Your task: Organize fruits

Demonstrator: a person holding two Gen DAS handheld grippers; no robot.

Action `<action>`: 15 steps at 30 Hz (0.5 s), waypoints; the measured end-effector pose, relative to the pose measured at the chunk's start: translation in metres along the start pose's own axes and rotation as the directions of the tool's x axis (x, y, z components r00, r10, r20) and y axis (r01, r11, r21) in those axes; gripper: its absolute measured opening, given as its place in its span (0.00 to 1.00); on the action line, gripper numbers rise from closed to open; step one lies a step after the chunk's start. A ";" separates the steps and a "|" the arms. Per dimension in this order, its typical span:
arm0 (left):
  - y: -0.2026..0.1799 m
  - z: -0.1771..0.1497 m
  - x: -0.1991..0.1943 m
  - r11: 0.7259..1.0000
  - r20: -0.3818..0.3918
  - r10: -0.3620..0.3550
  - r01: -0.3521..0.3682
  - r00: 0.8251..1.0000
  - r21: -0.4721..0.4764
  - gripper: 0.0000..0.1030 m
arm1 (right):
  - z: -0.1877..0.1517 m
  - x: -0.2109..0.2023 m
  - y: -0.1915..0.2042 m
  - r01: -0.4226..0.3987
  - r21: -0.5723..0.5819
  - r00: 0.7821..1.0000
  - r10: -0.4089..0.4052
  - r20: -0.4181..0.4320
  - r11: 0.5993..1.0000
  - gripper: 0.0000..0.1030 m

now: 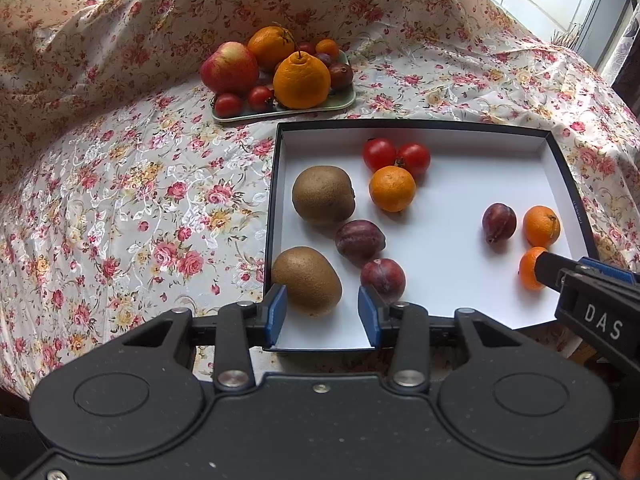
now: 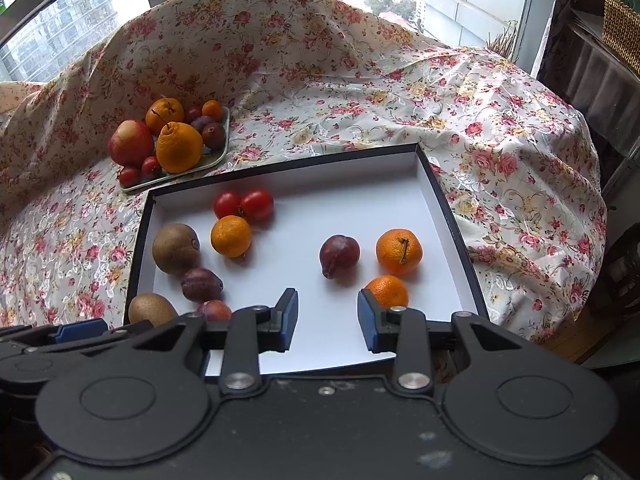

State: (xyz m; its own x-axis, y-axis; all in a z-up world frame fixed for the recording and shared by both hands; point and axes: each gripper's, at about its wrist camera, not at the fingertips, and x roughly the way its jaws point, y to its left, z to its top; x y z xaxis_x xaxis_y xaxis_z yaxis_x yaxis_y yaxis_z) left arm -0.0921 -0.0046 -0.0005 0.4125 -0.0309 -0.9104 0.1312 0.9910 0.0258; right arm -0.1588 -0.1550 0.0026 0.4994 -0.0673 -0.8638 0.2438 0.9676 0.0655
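Observation:
A white-lined black box (image 1: 560, 160) (image 2: 440, 200) holds two kiwis (image 1: 323, 195) (image 1: 307, 280), several plums, two tomatoes (image 1: 396, 156) and three small oranges. My left gripper (image 1: 323, 312) is open over the box's near left corner, its fingers either side of the near kiwi without gripping it. My right gripper (image 2: 328, 320) is open and empty over the box's near edge, with a small orange (image 2: 387, 290) just beyond its right finger. A green tray (image 1: 344, 102) (image 2: 218, 156) behind the box holds an apple (image 1: 229, 67), big oranges, tomatoes and plums.
A floral cloth (image 1: 120, 200) (image 2: 520, 160) covers the table and rises in folds behind. Windows lie beyond. A wicker basket (image 2: 622, 20) sits on a shelf at the far right.

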 end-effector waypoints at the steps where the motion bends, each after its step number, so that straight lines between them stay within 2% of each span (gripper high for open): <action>1: 0.000 0.000 0.000 1.000 0.003 -0.004 0.004 1.000 -0.005 0.48 | 0.000 0.000 -0.001 -0.003 0.006 1.000 0.003 -0.003 1.000 0.35; 7: -0.001 0.000 -0.002 1.000 0.038 0.007 -0.007 0.999 -0.021 0.48 | -0.001 0.001 -0.002 -0.014 0.010 1.000 0.014 -0.019 1.000 0.35; 15: -0.006 0.001 0.001 1.000 0.033 0.008 -0.007 0.999 -0.009 0.48 | -0.003 0.000 -0.004 -0.017 0.006 0.999 0.017 -0.031 1.000 0.35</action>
State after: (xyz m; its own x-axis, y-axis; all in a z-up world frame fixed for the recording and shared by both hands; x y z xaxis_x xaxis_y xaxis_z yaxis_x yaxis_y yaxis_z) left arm -0.0921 -0.0111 -0.0012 0.4428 -0.0277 -0.8962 0.1200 0.9924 0.0286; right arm -0.1620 -0.1581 0.0004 0.4778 -0.0434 -0.8774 0.2400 0.9672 0.0829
